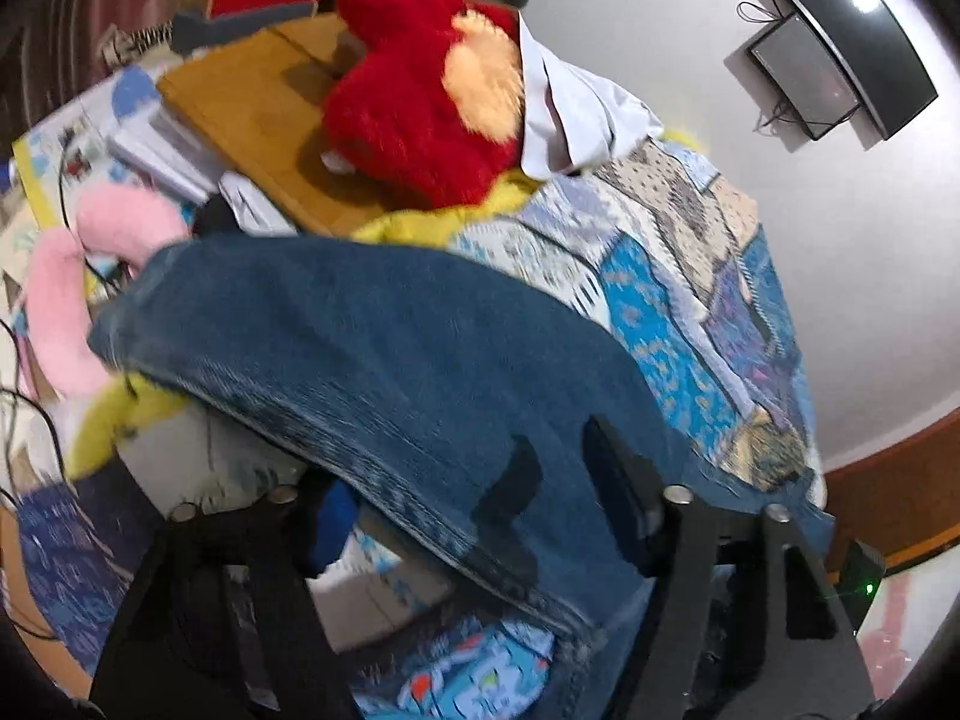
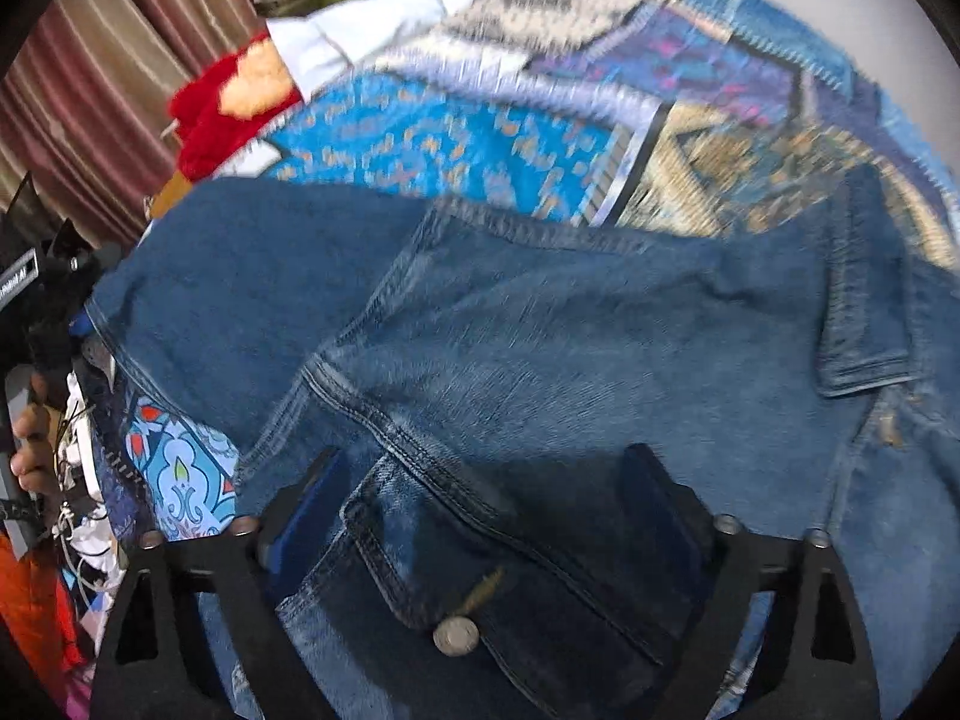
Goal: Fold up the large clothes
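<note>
- Looking through the left wrist view first: the left hand-held gripper (image 1: 468,516) has its two fingers well apart, and a sleeve or edge of the denim jacket (image 1: 372,348) is draped across the gap between them. One finger is half buried under the cloth, so I can't say it's pinching anything, though it looks wide open to me.
- From this gripper the denim runs off toward 10 o'clock, long axis going roughly 10 to 4, lying over the patterned bedspread (image 1: 678,276).
- Count here: one jacket, one red plush toy (image 1: 414,102) at 12 o'clock, one pink pillow (image 1: 66,288) at 9 o'clock.
- Right wrist view: the right hand-held gripper (image 2: 480,516) also stands spread, fingers either side of the chest pocket with its metal button (image 2: 456,636), pocket flap right between them but not squeezed.
- Jacket body fans out from 10 to 2 o'clock ahead of it, collar (image 2: 864,324) at 2 o'clock.
- My guess is the right hand is nearer the bulk of the jacket, the left nearer the sleeve end, so the fold turns on that.
</note>
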`<state>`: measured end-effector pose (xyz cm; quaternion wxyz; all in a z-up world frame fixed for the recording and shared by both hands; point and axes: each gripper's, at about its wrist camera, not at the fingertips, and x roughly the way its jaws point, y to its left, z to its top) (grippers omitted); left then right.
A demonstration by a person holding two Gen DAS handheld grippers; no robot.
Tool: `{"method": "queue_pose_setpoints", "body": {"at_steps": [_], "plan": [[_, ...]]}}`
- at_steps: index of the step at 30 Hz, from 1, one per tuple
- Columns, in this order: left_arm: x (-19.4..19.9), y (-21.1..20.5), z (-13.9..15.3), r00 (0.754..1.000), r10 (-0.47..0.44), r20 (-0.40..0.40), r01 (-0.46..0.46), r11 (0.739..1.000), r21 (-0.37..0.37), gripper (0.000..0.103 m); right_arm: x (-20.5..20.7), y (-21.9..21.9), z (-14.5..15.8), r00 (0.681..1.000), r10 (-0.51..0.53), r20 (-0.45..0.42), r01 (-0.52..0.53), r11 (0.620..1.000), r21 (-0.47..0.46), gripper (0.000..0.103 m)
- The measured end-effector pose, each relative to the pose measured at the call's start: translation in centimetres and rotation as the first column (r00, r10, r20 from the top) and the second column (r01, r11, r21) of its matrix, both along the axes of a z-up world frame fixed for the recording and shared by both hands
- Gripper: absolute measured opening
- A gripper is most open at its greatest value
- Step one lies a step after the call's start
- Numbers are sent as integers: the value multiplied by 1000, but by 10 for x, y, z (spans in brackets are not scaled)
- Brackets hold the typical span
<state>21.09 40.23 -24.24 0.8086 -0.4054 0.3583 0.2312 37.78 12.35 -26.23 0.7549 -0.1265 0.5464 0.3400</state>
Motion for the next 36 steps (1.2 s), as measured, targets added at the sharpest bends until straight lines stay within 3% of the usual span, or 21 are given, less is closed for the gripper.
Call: {"method": "queue_pose_setpoints", "body": {"at_steps": [2, 4, 8, 11, 14, 17, 19, 21, 24, 29, 31, 33, 35, 36], "plan": [[7, 4, 0, 998, 31, -52, -29, 998, 48, 34, 1, 5, -9, 1000, 5, -17, -5, 1000, -22, 76], [15, 6, 1, 992, 54, -111, -41, 993, 115, 20, 1, 6, -10, 1000, 7, -13, -8, 1000, -24, 74], [32, -12, 19, 986, 17, -165, 32, 957, 289, 15, 2, -3, -2, 999, -19, -39, 20, 1000, 7, 70], [44, -44, 56, 989, -48, -143, 107, 893, 437, 14, 4, -24, 11, 994, -77, -73, 80, 996, 43, 70], [54, -82, 91, 986, -142, -91, 168, 830, 532, 11, 6, -47, 26, 990, -113, -88, 118, 991, 58, 70], [71, -133, 122, 957, -286, -48, 257, 758, 600, 10, 4, -80, 48, 985, -155, -71, 162, 982, 96, 71], [86, -171, 132, 920, -388, -53, 335, 709, 620, 10, -2, -109, 67, 978, -203, -44, 207, 970, 127, 73], [105, -206, 127, 874, -480, -70, 423, 685, 594, 10, -10, -135, 85, 971, -238, -5, 236, 960, 150, 76], [128, -248, 95, 799, -590, -117, 564, 667, 487, 10, -27, -175, 109, 955, -289, 66, 273, 945, 180, 82], [154, -302, 8, 662, -718, -215, 750, 639, 172, 10, -64, -228, 134, 929, -333, 163, 301, 934, 195, 94], [152, -318, -13, 639, -727, -251, 766, 633, 114, 15, -76, -245, 137, 921, -344, 182, 310, 932, 189, 94], [142, -324, -16, 654, -713, -252, 755, 637, 156, 19, -87, -260, 138, 914, -356, 196, 323, 929, 181, 94], [135, -322, -9, 637, -728, -252, 768, 628, 125, 56, -96, -272, 136, 908, -363, 207, 331, 927, 175, 94], [132, -318, -4, 637, -735, -232, 768, 631, 108, 61, -98, -277, 133, 905, -367, 214, 336, 926, 171, 94]]}}
